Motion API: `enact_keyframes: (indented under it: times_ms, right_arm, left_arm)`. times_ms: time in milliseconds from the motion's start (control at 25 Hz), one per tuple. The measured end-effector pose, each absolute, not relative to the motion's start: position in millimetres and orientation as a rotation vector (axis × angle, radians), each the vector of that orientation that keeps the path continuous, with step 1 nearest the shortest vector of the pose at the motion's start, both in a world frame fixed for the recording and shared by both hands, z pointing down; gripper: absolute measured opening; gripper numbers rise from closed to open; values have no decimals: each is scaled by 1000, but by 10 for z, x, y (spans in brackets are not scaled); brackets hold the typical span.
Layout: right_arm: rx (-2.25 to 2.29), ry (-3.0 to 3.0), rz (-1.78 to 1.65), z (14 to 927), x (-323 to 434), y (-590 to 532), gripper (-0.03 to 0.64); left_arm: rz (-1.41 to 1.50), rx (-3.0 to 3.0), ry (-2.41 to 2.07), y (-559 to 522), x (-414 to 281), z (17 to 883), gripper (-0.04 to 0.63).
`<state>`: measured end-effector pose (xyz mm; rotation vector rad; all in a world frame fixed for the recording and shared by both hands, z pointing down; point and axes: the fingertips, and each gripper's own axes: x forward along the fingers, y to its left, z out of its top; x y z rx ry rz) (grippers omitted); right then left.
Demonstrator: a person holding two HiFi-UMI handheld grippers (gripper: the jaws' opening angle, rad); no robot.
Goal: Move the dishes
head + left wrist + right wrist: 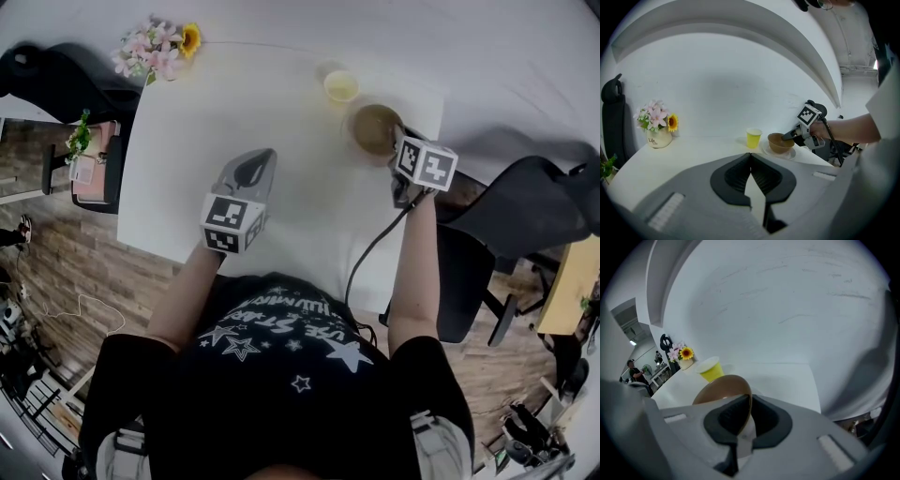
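Observation:
A brown bowl (373,128) (779,142) (722,387) rests on a small white plate (790,153) at the far right of the white table (234,103). My right gripper (401,139) (787,137) (749,411) is shut on the bowl's near right rim, with the thin wall pinched between its pads. A yellow paper cup (340,86) (753,138) (710,370) stands just beyond the bowl. My left gripper (258,161) (751,159) hovers over the middle of the table, its jaws shut on nothing, well to the left of the bowl.
A small vase of flowers (157,47) (658,126) (683,356) stands at the table's far left corner. Black chairs sit off the right (525,216) and left (56,80) sides. A black cable (370,248) runs from the right gripper over the near table edge.

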<state>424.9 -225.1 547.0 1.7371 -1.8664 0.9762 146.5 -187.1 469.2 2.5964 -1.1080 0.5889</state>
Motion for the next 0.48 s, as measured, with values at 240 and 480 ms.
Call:
enact_keyframes:
  times_ms: [240,480]
  right_arm:
    - [1813,-1889,976,5329,4471,-2285,18]
    - [1948,-1833,981,5248,4961,-2357,18]
  left_arm:
    - [600,2608,-1090,-1864,1545,4695,9]
    - [596,2604,-1093,-1919,1606,4712,9]
